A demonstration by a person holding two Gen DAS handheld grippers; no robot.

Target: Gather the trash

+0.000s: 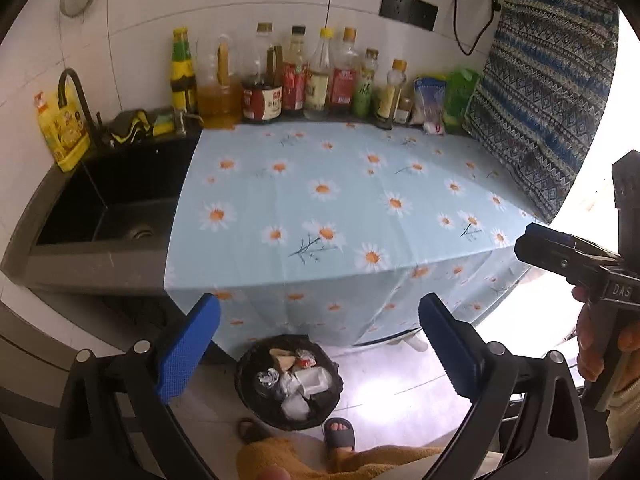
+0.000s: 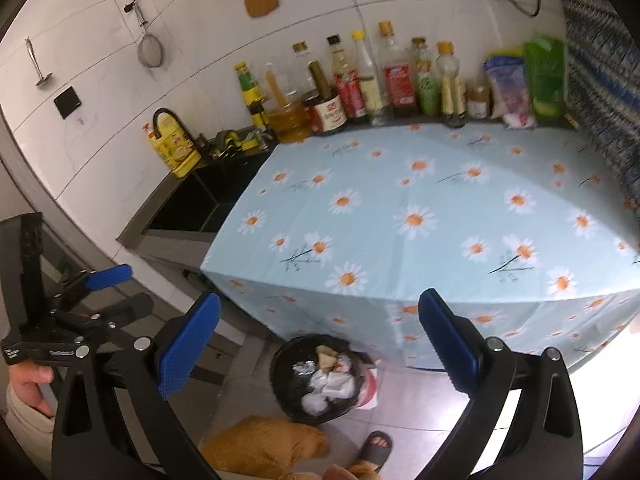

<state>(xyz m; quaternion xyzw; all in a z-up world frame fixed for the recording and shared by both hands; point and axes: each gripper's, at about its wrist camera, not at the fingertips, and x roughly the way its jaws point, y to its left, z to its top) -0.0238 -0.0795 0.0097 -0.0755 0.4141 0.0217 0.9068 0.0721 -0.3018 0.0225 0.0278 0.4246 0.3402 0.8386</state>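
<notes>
I am looking for what is left to collect, sweeping from the sink [image 1: 100, 204] at the left end of the counter across to the patterned cloth [image 1: 548, 92] at its right end. The daisy tablecloth [image 1: 320, 200] is lying bare between them, with only the row of bottles [image 1: 296, 76] and packets standing along its back edge, so I am judging the collecting to be close to done. The trash bin [image 1: 289, 382] is sitting on the floor just below the counter's front edge, already holding crumpled white wrappers and scraps (a foot in a slipper is right beside it). My left gripper [image 1: 320, 344] is hanging over the bin with its blue pads spread wide and nothing between them; my right gripper [image 2: 320, 344] is doing the same from the other side, equally wide and empty. To do this step well, I am planning to check the back edge by the bottles and the floor around the bin for strays, keeping both sets of jaws wide until one is squarely over a piece, and steering clear of the bottles so none tips.
</notes>
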